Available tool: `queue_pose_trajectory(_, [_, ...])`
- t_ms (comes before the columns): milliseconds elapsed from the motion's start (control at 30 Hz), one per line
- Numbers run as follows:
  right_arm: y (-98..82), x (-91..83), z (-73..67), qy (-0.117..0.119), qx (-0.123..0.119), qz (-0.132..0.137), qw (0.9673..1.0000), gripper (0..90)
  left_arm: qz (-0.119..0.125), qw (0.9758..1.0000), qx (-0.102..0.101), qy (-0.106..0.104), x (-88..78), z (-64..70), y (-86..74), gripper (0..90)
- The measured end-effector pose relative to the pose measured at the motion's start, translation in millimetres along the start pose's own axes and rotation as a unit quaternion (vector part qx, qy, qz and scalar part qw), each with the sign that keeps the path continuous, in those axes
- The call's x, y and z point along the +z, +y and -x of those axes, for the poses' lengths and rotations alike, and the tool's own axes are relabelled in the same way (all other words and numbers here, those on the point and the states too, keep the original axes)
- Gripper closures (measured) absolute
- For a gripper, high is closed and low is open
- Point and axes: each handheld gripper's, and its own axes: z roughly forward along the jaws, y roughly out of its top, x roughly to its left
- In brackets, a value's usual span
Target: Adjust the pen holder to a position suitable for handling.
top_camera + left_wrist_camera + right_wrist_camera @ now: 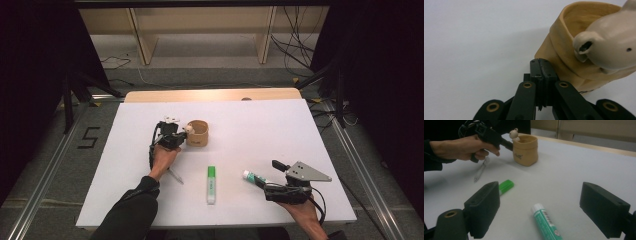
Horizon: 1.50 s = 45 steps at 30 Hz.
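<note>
The tan pen cup (198, 133) with the little cream bear figure (609, 47) on its rim is standing upright a bit left of centre in the high view, on the white table (260, 120). The left claw (181, 137) is sitting right up against the cup's left wall, its two black jaws pressed together with nothing between them; in the left gripper view the closed tips are touching or nearly touching the cup's side below the bear. Whether they are actually pressing on it is hard to tell. Lower in the frame, a clear pen (175, 176) is lying on the table just beside the left forearm. Toward bottom centre a green-capped marker (211, 184) is lying lengthwise, well apart from the cup. At lower right, the right claw (270, 176) is hovering with its jaws spread wide, and a green-and-white tube (546, 222) is lying on the table between them, untouched by either pad.
</note>
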Motion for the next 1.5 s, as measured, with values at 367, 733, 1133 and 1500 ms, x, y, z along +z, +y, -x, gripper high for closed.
queue_pose_trajectory(367, [0.1, 0.0, 0.1, 0.000, -0.001, -0.001, 1.0000, 17.4, -0.014, 0.9996, 0.013, -0.021, 8.1, 25.4, 1.0, 89.4])
queue_pose_trajectory(733, [0.0, 0.3, 0.0, 0.000, -0.001, -0.001, 1.0000, 17.4, -0.021, 0.9989, 0.026, -0.031, 8.1, 37.9, 0.6, 89.4])
queue_pose_trajectory(1133, [0.3, -0.4, 0.8, -0.002, -0.001, -0.001, 1.0000, 17.4, -0.021, 0.9984, 0.035, -0.038, 9.4, 49.4, 0.2, 89.3])
queue_pose_trajectory(1500, [0.1, 0.0, 1.2, -0.002, 0.002, -0.002, 1.0000, 17.4, -0.006, 0.9977, 0.039, -0.056, -21.7, 30.9, 3.2, 80.3])
